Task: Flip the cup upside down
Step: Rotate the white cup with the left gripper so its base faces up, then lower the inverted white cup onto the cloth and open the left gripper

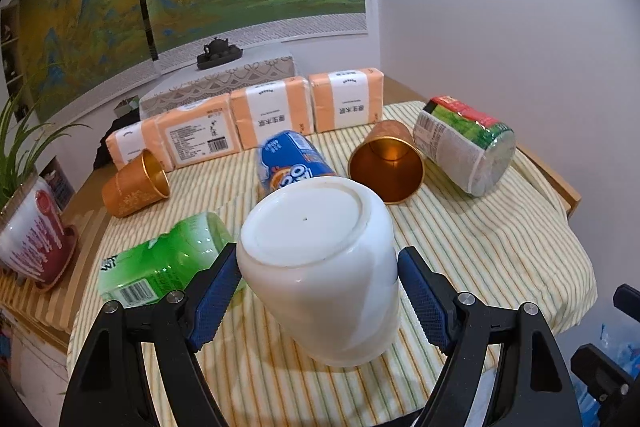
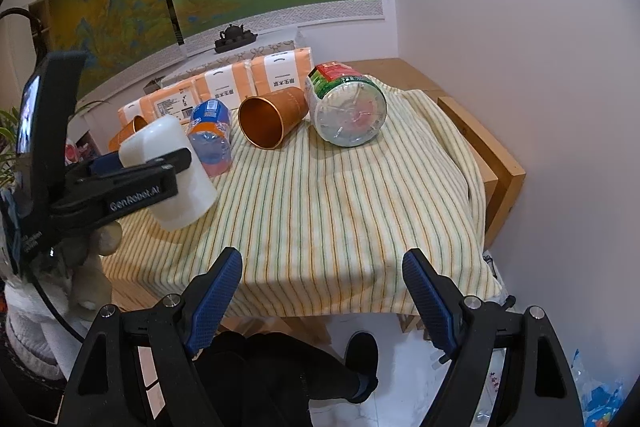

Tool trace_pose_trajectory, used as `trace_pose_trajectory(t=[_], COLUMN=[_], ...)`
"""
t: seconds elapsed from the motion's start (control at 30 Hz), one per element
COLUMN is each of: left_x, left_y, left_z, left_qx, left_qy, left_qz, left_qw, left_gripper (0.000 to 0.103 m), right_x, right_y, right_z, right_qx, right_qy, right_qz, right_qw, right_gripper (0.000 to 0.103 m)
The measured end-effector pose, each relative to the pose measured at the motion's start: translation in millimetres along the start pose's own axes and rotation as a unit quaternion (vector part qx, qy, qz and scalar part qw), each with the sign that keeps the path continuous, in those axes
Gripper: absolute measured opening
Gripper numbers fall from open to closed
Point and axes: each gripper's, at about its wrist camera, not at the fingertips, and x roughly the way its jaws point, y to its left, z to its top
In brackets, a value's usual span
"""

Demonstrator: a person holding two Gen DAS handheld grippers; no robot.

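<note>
The white cup (image 1: 320, 275) is base-up and tilted, its rim low over the striped cloth (image 1: 480, 251), pinched between the left gripper (image 1: 318, 287) fingers. I'd level it so the rim lands flat before letting go. The right gripper (image 2: 322, 291) hangs wide, holding nothing, off the table edge.

A wooden table (image 2: 508, 171) is covered by a striped cloth (image 1: 480, 247). On the cloth two orange cups (image 1: 386, 163) (image 1: 134, 183), a blue Oreo pack (image 1: 294, 157), a green bottle (image 1: 160, 259) and a large jar (image 1: 464, 145) are laid on their sides. Orange tissue packs (image 1: 272, 115) are lined along the far edge.
</note>
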Motion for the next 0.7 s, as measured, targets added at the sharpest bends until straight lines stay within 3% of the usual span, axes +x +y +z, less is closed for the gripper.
trace_pose_trajectory(t=[0.13,0.2,0.27,0.47,0.7], left_x=[0.5,0.4,-1.2,-5.4,-13.3], left_y=[-1.4,-1.6,-1.4,4.2,17.3], left_z=[-0.7,-1.0,-1.5,-0.5,1.0], left_qx=[0.006,0.007,0.006,-0.007,-0.026], left_qy=[-0.002,0.002,0.000,-0.007,-0.012], left_qz=[-0.003,-0.022,-0.026,-0.041,-0.058], left_qw=[1.0000,0.9997,0.9996,0.9991,0.9979], left_gripper=[0.082,0.083,0.092,0.099,0.101], right_x=[-0.9,-0.9,-1.0,-1.8,-2.6], right_y=[-1.6,-2.7,-3.8,-5.5,-4.6], right_z=[0.1,0.3,0.6,0.6,1.3], right_qx=[0.003,0.005,0.008,0.011,0.011], right_qy=[0.000,0.000,0.000,0.000,-0.003], right_qz=[-0.001,-0.002,-0.002,-0.002,0.000], right_qw=[1.000,1.000,1.000,1.000,1.000], right_gripper=[0.079,0.079,0.079,0.079,0.079])
